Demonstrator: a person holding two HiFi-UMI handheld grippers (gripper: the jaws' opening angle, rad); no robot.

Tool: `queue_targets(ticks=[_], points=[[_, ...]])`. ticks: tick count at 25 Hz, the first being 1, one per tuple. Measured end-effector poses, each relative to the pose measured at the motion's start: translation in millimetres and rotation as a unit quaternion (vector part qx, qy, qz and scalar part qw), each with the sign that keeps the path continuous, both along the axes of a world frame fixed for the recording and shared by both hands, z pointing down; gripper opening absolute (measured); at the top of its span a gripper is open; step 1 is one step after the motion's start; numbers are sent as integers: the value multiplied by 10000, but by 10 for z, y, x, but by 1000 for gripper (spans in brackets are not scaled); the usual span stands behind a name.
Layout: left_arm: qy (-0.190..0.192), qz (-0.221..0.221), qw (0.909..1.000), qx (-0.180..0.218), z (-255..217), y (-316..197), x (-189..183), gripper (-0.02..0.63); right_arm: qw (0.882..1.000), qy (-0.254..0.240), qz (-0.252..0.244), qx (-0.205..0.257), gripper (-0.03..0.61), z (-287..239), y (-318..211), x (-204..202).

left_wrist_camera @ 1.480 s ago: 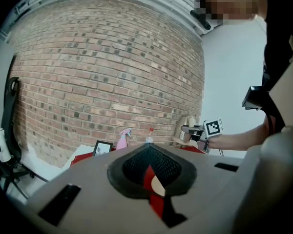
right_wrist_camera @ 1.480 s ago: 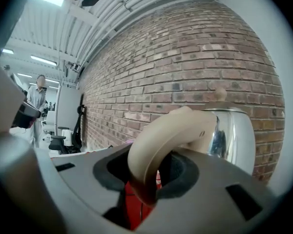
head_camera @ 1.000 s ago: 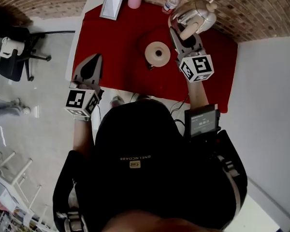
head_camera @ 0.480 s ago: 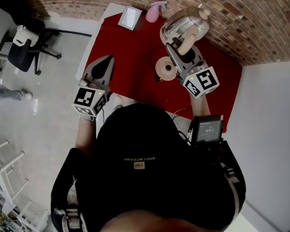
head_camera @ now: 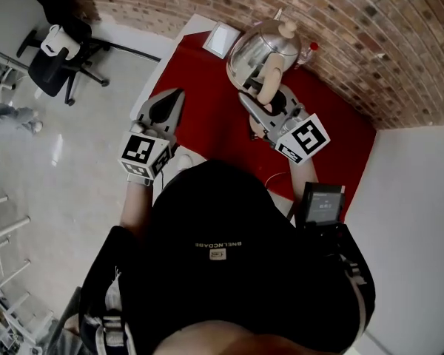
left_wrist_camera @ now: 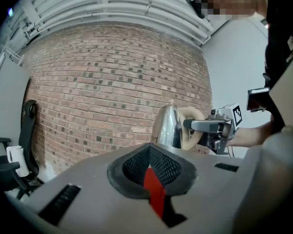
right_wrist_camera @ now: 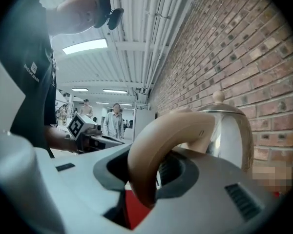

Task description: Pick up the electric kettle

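Observation:
The electric kettle (head_camera: pixel 260 46) has a shiny steel body and a beige loop handle (head_camera: pixel 269 78). My right gripper (head_camera: pixel 257 100) is shut on that handle, and the kettle hangs in the air above the red table (head_camera: pixel 207 87). In the right gripper view the handle (right_wrist_camera: pixel 158 143) sits between the jaws, with the steel body (right_wrist_camera: pixel 229 130) beyond it. My left gripper (head_camera: pixel 165 108) is shut and empty, level, to the left of the kettle. In the left gripper view the kettle (left_wrist_camera: pixel 167 128) hangs in front of the brick wall.
A small framed panel (head_camera: pixel 221 39) lies at the table's far edge, and a red bottle cap (head_camera: pixel 311 47) shows behind the kettle. A brick wall (head_camera: pixel 340 21) runs behind the table. An office chair (head_camera: pixel 55 58) stands on the floor at the left. People stand far off in the right gripper view.
My right gripper has swung the kettle to the left and upward, away from its round base, which no longer shows. My left gripper rose a little. The head view has turned.

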State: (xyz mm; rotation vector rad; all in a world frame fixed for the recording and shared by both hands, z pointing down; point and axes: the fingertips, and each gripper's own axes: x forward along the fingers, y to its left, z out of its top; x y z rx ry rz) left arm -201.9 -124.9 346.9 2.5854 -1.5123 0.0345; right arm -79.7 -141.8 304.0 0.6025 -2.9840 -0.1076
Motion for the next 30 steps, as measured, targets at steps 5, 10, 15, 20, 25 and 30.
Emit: queue_targets(ticks=[5,10,15,20,25,30], points=[[-4,-111,9999,29,-36,49,-114,6,9989,1,-465,-28,118,-2,198,-300],[-7,-240,9997,57,-54,88,-223,6,9967,-2,-814,-28,118,11,324,-526],[14,-365,9993,86,-52,138,-329,6,9947,-11,-1023,-44,118,35,383,-696],[10,-437,9990,54,-8,172,-395,6,9934,-1,-1148,-23,118,68,426,-805],[14,-469,9989,30,-13,185,-467,6,9927,-29,-1205,-21,117,59,441,-920],[7,-510,9987,15,-2,183,-480,6,9922,1,-1249,-3,117,82,439,-933]])
